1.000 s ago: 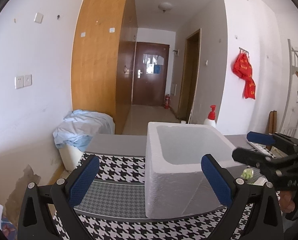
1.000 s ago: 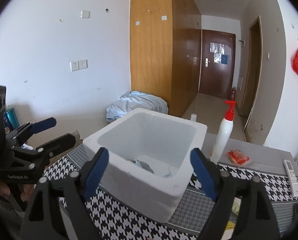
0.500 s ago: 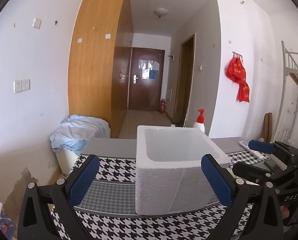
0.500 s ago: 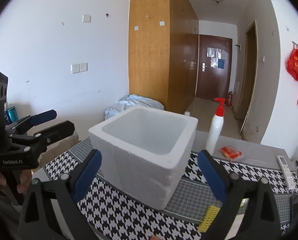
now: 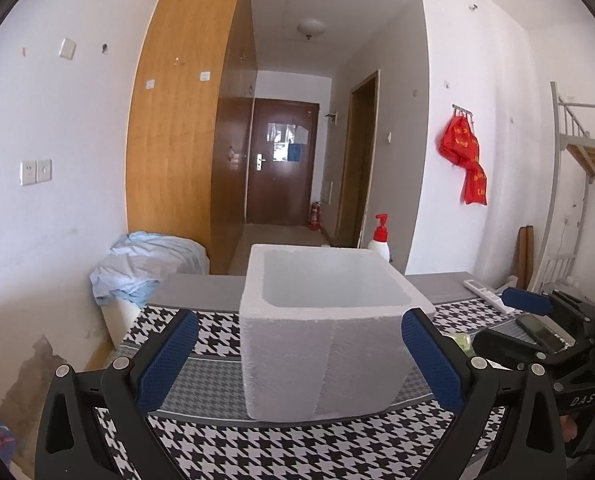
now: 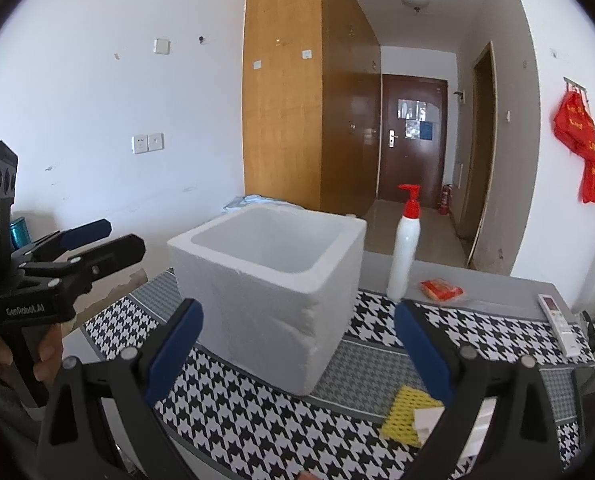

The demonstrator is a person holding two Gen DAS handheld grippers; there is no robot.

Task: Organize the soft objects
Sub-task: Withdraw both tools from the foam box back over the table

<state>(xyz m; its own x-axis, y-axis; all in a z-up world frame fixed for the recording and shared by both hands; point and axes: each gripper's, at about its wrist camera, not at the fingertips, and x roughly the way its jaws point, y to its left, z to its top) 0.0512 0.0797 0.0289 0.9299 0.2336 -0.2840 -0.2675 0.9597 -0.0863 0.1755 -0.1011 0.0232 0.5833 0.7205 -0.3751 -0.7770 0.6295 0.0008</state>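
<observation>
A white foam box (image 5: pixel 325 328) stands on the houndstooth cloth (image 5: pixel 297 452) straight ahead of both grippers; its inside bottom is hidden from here. My left gripper (image 5: pixel 297 356) is open and empty, a little short of the box's near wall. The right gripper (image 6: pixel 297 344) is also open and empty, facing the box (image 6: pixel 273 292) at a corner. A yellow mesh sponge (image 6: pixel 407 412) with something white on it lies on the cloth, under the right gripper's right finger. In the left wrist view the right gripper (image 5: pixel 509 320) shows at the right, beside a small green object (image 5: pixel 457 338).
A white pump bottle (image 6: pixel 405 248) with a red top stands behind the box, with an orange packet (image 6: pixel 441 290) and a white remote (image 6: pixel 557 320) to its right. A hand holds the left gripper (image 6: pixel 105 240) at the left. Blue bedding (image 5: pixel 145 268) lies piled past the table's left end.
Both grippers have drawn back from the box, which now looks smaller and farther. The items inside it, seen from the right wrist a second ago, are out of sight. The yellow sponge has come into view.
</observation>
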